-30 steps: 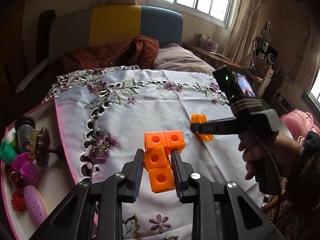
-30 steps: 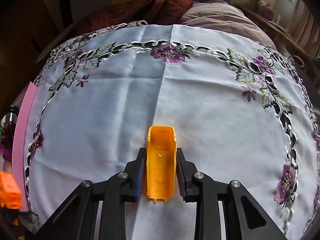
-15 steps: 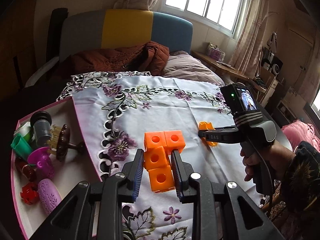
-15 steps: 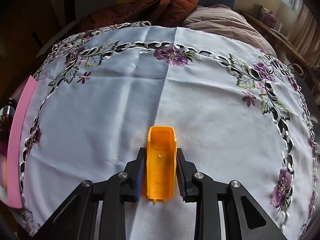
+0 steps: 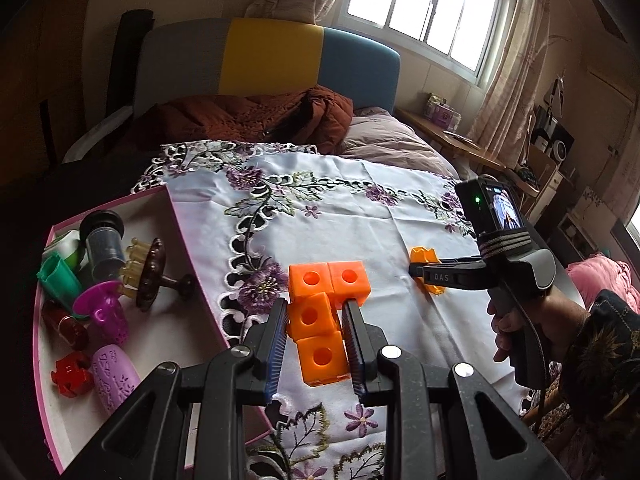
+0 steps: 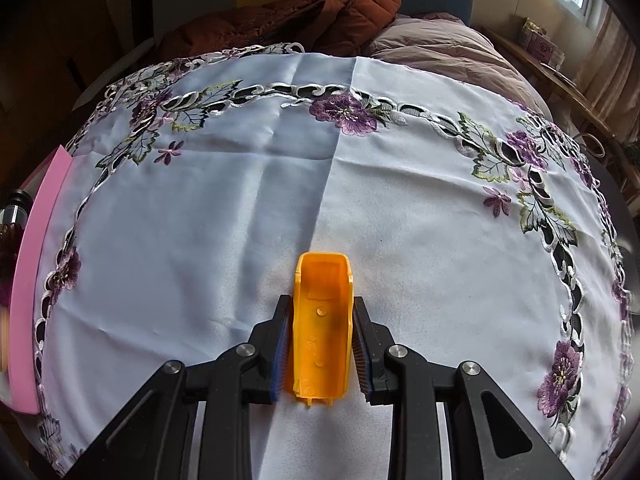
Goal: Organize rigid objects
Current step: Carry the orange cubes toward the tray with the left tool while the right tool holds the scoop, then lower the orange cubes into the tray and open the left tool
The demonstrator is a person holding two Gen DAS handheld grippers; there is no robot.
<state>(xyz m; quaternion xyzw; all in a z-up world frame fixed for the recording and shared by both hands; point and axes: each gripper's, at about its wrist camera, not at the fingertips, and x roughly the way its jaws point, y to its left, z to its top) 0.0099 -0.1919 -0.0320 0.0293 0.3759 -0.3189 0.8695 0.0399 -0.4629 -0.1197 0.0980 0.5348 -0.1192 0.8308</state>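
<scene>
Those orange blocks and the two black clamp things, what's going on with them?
A person is tidying small toys by hand with two clamp tools. The left gripper is shut on a cluster of orange blocks, above the embroidered tablecloth. The right gripper is shut on a yellow plastic piece over the cloth. Beside the cloth a pink box already holds several toys, including a purple one.
</scene>
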